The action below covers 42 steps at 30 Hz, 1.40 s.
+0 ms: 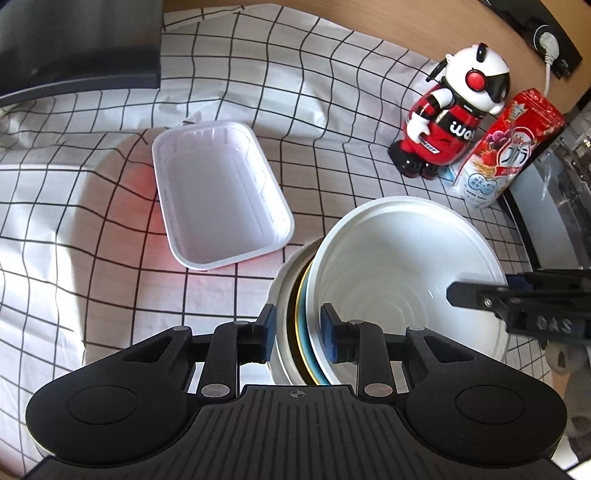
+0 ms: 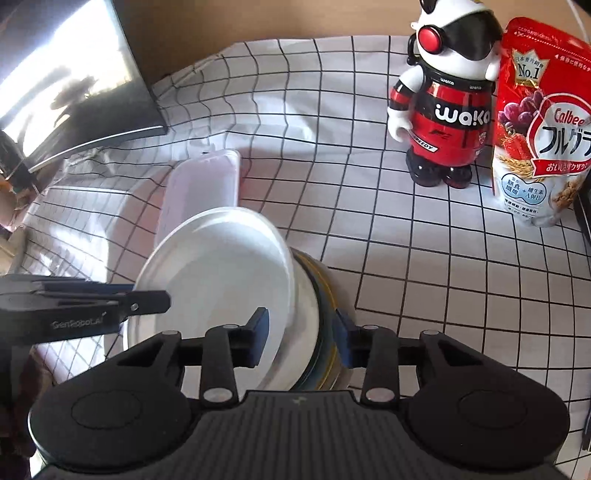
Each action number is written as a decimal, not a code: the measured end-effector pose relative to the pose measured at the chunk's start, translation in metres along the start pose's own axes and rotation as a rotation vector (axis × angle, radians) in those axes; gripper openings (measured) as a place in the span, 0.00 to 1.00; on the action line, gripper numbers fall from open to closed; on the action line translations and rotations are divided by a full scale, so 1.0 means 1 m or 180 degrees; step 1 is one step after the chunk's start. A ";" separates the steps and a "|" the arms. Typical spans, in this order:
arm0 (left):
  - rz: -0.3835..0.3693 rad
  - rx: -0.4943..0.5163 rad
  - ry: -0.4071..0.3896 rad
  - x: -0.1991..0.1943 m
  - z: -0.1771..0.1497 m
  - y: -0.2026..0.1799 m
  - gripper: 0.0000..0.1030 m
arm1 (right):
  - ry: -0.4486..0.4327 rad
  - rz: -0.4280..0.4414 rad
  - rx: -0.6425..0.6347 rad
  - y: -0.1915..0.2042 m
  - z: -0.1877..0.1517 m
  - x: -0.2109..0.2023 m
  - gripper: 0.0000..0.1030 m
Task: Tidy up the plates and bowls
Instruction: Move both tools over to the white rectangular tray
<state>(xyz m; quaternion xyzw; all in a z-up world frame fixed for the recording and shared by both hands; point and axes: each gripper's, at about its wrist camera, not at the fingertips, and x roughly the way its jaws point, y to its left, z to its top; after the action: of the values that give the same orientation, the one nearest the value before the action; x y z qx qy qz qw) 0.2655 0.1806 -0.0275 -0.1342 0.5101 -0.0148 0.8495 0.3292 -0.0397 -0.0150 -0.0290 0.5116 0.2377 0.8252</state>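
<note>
Left wrist: both grippers' fingers [image 1: 268, 334] clamp the stacked bowls [image 1: 388, 266] over a grid tablecloth [image 1: 74, 221] on wood.

Cereal bag [image 2: 543, 122] cut off at right edge — tray [image 2: 201, 192] partly hidden (behind white bowl [image 2: 221, 266]).

Sunlit white grid tablecloth [image 1: 332, 92] over wooden table [image 1: 369, 22].

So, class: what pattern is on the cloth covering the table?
The cloth is white with a grid of thin black lines, clearest in the right wrist view.
</note>
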 end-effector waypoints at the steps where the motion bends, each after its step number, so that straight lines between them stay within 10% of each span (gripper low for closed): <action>1: -0.0010 0.0001 0.0002 0.000 0.000 0.000 0.30 | 0.0026 -0.0040 0.0023 -0.002 0.001 0.002 0.37; 8: -0.0256 -0.0055 0.0071 -0.006 -0.001 0.007 0.27 | 0.0266 0.0095 -0.0006 0.001 0.003 -0.003 0.38; 12: -0.0551 -0.0329 -0.0114 -0.033 0.002 0.033 0.27 | 0.0141 0.0384 -0.0133 0.016 0.020 -0.033 0.55; 18: -0.0327 -0.0940 -0.0529 -0.037 0.031 0.086 0.27 | -0.0093 0.0268 -0.0281 0.046 0.073 -0.039 0.66; 26: 0.0185 -0.1012 -0.0253 0.038 0.079 0.112 0.27 | 0.0453 0.0091 -0.0041 0.088 0.158 0.072 0.66; 35: 0.0274 -0.0907 0.0046 0.096 0.088 0.130 0.27 | 0.1119 -0.0165 0.0479 0.087 0.157 0.194 0.35; 42: 0.0166 -0.0793 -0.0114 0.080 0.093 0.122 0.29 | 0.1074 0.0067 0.0536 0.094 0.153 0.176 0.26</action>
<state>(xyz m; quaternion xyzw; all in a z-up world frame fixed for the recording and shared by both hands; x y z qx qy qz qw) 0.3717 0.3045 -0.0848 -0.2256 0.4961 0.0731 0.8353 0.4810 0.1516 -0.0753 0.0061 0.6611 0.1944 0.7246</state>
